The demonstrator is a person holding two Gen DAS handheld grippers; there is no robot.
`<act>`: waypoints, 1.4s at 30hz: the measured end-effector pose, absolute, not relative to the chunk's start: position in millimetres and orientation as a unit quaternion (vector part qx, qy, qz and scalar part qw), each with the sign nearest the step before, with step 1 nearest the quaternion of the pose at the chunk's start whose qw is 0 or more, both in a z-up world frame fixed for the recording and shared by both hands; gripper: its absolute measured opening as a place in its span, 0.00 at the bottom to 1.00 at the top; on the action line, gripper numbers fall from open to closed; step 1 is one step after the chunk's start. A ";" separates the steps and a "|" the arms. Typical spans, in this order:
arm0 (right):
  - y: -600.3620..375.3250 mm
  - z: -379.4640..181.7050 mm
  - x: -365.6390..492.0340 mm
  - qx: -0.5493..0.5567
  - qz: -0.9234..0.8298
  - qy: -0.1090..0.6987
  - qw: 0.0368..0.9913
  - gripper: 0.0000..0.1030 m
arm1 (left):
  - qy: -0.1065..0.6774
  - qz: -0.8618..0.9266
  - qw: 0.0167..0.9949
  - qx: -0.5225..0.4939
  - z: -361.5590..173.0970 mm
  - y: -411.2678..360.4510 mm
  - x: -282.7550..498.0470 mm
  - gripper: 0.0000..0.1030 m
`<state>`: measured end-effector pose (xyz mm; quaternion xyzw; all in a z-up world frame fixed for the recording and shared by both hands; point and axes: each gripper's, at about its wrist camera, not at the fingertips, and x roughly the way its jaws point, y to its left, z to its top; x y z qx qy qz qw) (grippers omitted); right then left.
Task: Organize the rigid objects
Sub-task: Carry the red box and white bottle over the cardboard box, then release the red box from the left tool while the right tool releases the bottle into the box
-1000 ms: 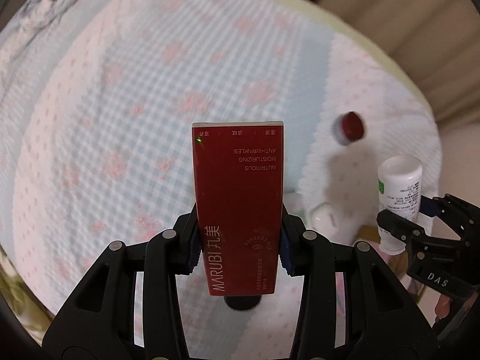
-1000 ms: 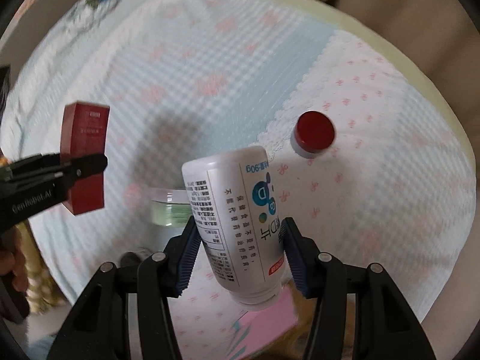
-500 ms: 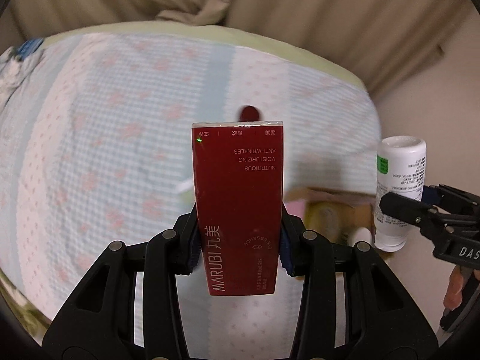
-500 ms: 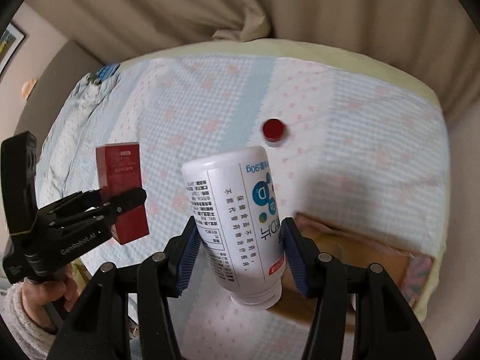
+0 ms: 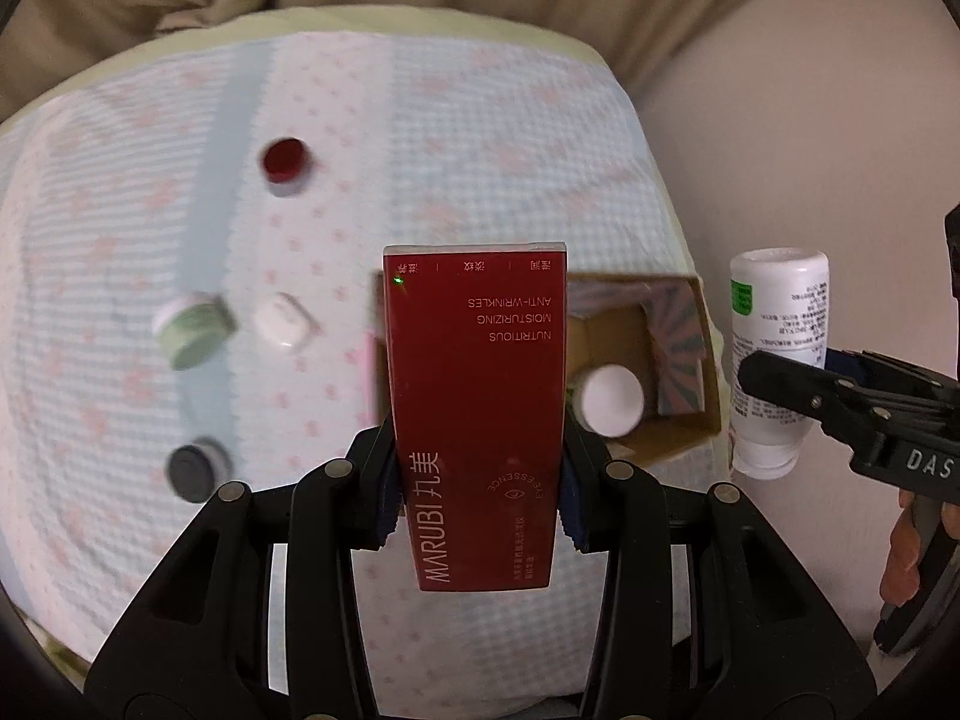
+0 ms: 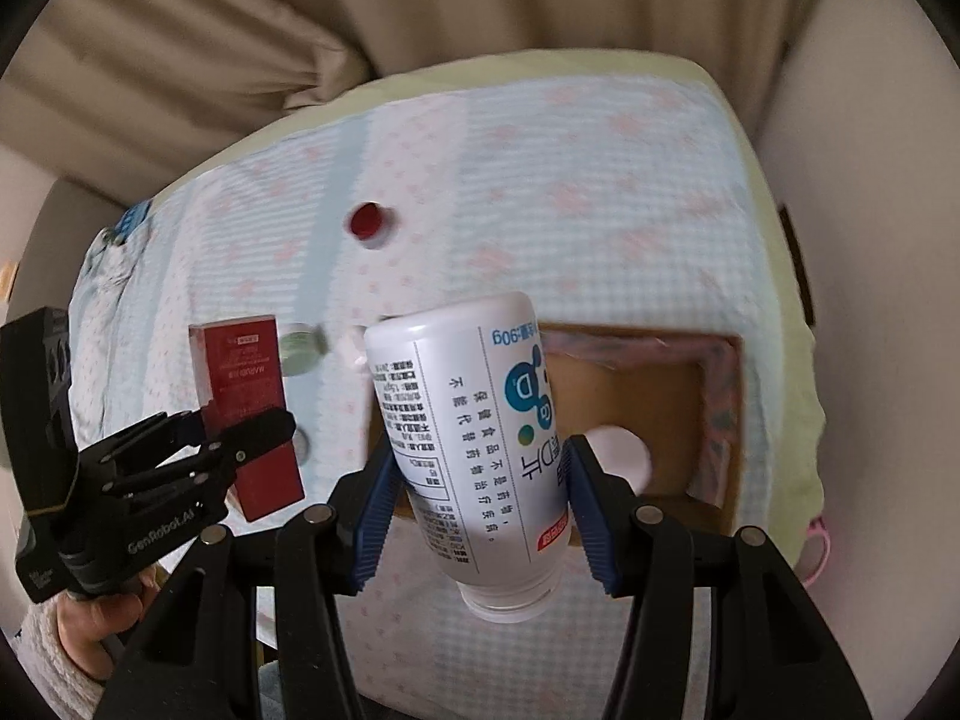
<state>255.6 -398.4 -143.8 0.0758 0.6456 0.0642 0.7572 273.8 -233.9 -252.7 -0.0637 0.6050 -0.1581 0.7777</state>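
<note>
Both grippers have drawn back until the cardboard box (image 6: 714, 420) shows below: my left gripper (image 5: 477, 498) clamps the red Marubi carton (image 5: 477, 408), my right gripper (image 6: 480, 510) the white supplement bottle (image 6: 474, 438); I should lower each squarely inside, clear of the white-capped jar (image 5: 609, 399).

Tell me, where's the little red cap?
The red cap lies alone on the bedspread, far side, beyond the green jar and left of the cardboard box.
</note>
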 end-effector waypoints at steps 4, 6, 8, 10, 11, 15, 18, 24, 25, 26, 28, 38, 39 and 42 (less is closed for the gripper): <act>-437.3 -164.7 248.4 0.088 0.039 0.657 0.748 0.49 | 0.622 -0.169 0.763 -0.047 -273.6 -267.8 274.9 0.37; -453.6 -177.9 246.9 0.096 0.027 0.664 0.741 0.49 | 0.632 -0.173 0.754 -0.038 -287.2 -286.0 276.6 0.37; -467.8 -193.2 246.4 0.103 0.018 0.670 0.735 0.49 | 0.642 -0.176 0.746 -0.029 -301.6 -303.1 279.0 0.37; -478.4 -205.8 245.0 0.114 0.014 0.676 0.728 0.49 | 0.651 -0.179 0.737 -0.018 -315.4 -313.5 282.5 0.37; -484.3 -212.6 244.2 0.121 0.012 0.678 0.725 0.49 | 0.654 -0.181 0.734 -0.007 -322.1 -321.7 284.1 0.37; -500.6 -237.4 244.3 0.135 -0.001 0.683 0.717 0.49 | 0.666 -0.187 0.721 0.038 -350.4 -351.1 293.0 0.37; -509.7 -252.7 245.4 0.143 -0.002 0.685 0.714 0.49 | 0.675 -0.190 0.710 0.061 -368.2 -367.6 298.7 0.37; -520.0 -279.7 245.8 0.158 -0.004 0.693 0.704 0.49 | 0.684 -0.201 0.694 0.098 -391.8 -385.6 314.2 0.37; -520.8 -282.3 245.4 0.161 -0.003 0.693 0.703 0.49 | 0.685 -0.205 0.692 0.103 -394.6 -386.9 317.8 0.37; -521.9 -284.6 245.6 0.163 -0.002 0.694 0.702 0.49 | 0.685 -0.210 0.689 0.109 -396.7 -388.2 320.5 0.37; -524.5 -288.4 245.9 0.167 -0.002 0.695 0.700 0.49 | 0.682 -0.217 0.688 0.120 -398.6 -390.0 324.0 0.37; -539.6 -278.8 241.9 0.249 0.016 0.654 0.714 1.00 | 0.660 -0.224 0.704 0.135 -387.9 -368.8 320.2 1.00; -539.9 -277.2 239.5 0.247 0.013 0.650 0.718 1.00 | 0.662 -0.219 0.705 0.133 -388.2 -365.3 320.2 1.00; -539.0 -275.1 232.6 0.239 0.008 0.643 0.728 1.00 | 0.668 -0.211 0.705 0.113 -388.4 -357.9 323.8 1.00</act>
